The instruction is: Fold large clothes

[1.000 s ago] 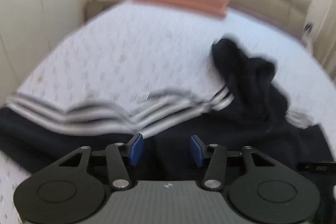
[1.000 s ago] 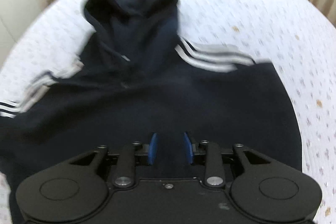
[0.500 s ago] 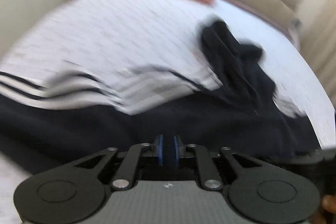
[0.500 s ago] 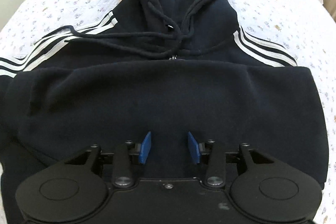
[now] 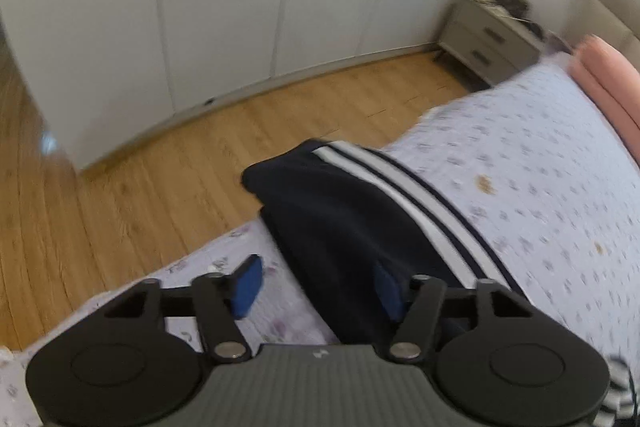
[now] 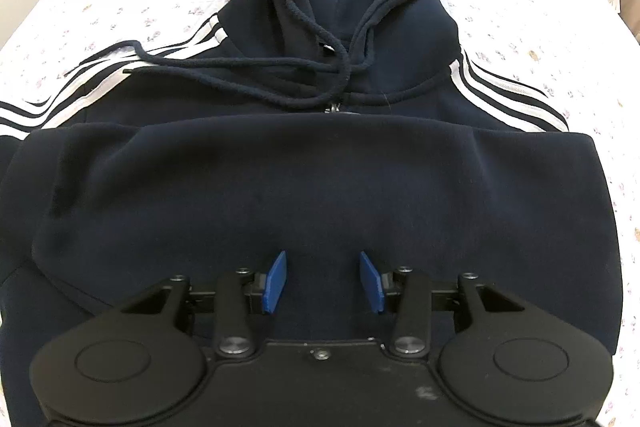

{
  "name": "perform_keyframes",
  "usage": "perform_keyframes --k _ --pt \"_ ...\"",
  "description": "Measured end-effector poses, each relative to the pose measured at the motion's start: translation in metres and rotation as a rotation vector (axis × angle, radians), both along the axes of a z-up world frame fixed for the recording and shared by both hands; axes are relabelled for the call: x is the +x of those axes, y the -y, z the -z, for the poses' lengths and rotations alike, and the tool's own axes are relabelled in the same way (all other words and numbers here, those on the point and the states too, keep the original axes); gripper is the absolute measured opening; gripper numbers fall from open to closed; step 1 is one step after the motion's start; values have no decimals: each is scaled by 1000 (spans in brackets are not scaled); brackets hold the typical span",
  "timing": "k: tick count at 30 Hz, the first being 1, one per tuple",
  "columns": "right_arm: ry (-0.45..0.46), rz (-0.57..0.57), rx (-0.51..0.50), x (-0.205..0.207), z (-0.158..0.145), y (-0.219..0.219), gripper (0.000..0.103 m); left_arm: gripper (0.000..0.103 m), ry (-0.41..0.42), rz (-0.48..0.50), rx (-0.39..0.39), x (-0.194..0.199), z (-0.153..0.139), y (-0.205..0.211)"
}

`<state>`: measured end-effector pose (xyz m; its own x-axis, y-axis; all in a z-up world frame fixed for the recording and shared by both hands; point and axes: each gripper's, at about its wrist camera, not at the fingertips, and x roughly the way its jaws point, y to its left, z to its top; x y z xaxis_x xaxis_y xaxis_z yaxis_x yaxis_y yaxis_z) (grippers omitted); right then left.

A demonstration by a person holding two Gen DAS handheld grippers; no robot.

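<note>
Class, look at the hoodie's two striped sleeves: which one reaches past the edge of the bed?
The sleeve under the left gripper: its cuff overhangs the bed above the wooden floor. The other sleeve ends folded on the bedspread.

Left wrist view is motion-blurred throughout; the floral print on the bedspread (image 5: pixel 540 187) is smeared and unreadable. The hoodie sleeve (image 5: pixel 360 227) passes under the left gripper (image 5: pixel 318 287), its near end concealed by the gripper body. The folded pink blanket (image 5: pixel 608 83) is cut by the right edge. Items on the nightstand (image 5: pixel 488 39) are too blurred to identify. In the right wrist view, the hoodie (image 6: pixel 320 179) has its lower hem hidden behind the right gripper (image 6: pixel 323 281), and its left sleeve is cut by the frame edge.
</note>
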<state>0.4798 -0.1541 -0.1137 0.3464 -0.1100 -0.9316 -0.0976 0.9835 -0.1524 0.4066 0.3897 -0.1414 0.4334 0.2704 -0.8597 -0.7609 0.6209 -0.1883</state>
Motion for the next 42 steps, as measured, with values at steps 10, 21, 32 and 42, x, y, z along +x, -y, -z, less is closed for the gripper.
perform_keyframes --k 10,21,32,42 --pt "11 -6 -21 -2 0 -3 53 7 18 87 95 41 24 -9" --pt "42 -4 39 -7 -2 5 55 6 249 326 408 19 -82 128" --pt "132 50 184 -39 -54 80 65 7 508 969 410 -14 -132 412" --pt "146 150 378 -56 -62 156 71 57 210 1208 250 -28 -46 500"
